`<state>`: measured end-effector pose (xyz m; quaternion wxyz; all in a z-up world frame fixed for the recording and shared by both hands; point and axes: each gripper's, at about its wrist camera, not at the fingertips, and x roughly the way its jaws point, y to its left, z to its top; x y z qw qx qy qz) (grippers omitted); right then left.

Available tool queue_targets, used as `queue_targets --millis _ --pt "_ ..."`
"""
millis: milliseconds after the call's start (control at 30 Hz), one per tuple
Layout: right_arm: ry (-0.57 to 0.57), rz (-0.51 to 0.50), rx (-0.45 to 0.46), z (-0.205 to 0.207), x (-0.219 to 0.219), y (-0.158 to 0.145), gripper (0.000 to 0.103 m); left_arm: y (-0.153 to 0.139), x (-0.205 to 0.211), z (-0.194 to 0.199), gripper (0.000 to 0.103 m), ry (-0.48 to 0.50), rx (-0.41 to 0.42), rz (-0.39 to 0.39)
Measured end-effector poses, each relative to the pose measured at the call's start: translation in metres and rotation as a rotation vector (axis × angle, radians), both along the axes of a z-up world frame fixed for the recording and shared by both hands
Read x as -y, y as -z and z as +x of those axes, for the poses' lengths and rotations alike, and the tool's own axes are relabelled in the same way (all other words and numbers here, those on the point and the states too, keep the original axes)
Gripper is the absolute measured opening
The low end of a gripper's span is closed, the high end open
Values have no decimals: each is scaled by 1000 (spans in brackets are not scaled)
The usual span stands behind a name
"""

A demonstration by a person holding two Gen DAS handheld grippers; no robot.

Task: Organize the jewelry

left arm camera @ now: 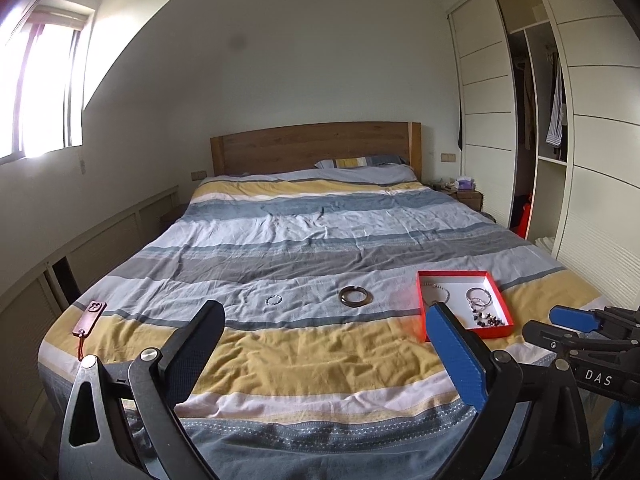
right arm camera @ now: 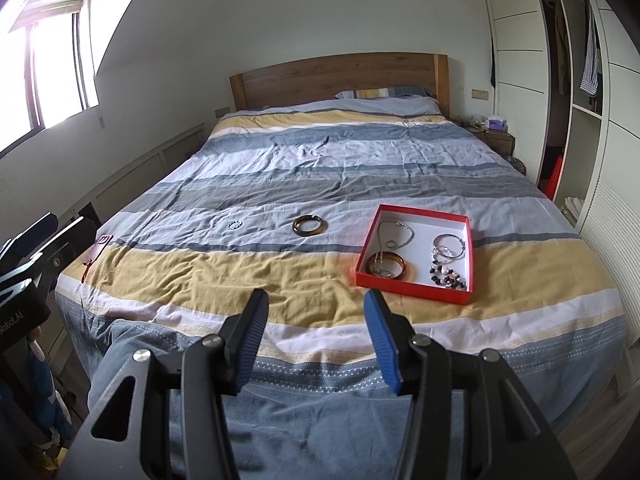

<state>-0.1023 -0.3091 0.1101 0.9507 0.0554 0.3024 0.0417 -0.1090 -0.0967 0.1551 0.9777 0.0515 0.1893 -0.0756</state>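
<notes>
A red box with a white inside lies on the striped bed, holding a chain necklace, an amber bangle, silver bangles and a dark bead bracelet. The box also shows in the left wrist view. Loose on the cover to its left lie a brown bangle, also in the left wrist view, and a small beaded ring-like bracelet, also there. My left gripper is open and empty above the bed's foot. My right gripper is open and empty, short of the box.
A brown phone case with a red strap lies at the bed's left front corner. A wooden headboard and pillow are at the far end. A wardrobe stands right, a window left, a nightstand by the headboard.
</notes>
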Motion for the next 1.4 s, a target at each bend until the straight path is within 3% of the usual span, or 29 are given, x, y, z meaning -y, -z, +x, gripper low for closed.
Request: queue_targets --millis 433,833,1400 --pt "27 -4 -21 3 2 6 48 10 -6 5 100 -14 -33 -9" --pt "18 -5 -17 7 -2 9 48 13 -13 9 100 -58 -6 -15" --pt "-47 33 -65 53 -7 31 48 46 -17 70 100 -54 -156 -7"
